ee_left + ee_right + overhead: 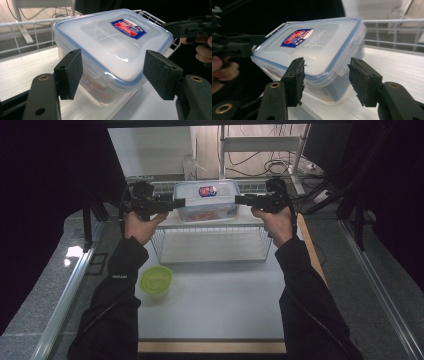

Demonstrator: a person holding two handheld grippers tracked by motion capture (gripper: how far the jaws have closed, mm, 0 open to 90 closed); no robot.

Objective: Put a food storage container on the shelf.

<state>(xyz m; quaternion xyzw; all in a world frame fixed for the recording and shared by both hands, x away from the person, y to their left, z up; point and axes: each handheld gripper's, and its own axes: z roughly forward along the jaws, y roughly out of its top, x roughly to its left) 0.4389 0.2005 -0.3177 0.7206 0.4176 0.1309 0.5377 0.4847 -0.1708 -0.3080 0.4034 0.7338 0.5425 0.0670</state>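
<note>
Nearest me, close to the left edge of the white surface (215,305), sits one small round lime-green plastic bowl (156,281), well apart from both my hands; I judge it simply parked out of the way.

Beyond it stands one white wire basket (212,245) with a flat shelf on top, and on that shelf, toward its far edge, rests the one clear rectangular plastic food container with a blue-rimmed snap lid and a red-and-blue label (206,200). Something reddish lies inside; I cannot tell what.

I have one hand-held gripper at each short end of that container, which is why my arms spread wide: two ends, two grips, so the box would stay level if lifted. My left hand-held gripper (113,72) is released, its two black pads standing either side of the container's near corner without pressing on it. My right hand-held gripper (325,75) is the same, jaws apart around the lid's corner latch, pads clear of the plastic. So the container rests on the shelf by its own weight, not in my grasp.

At the back are cables and a metal frame.
</note>
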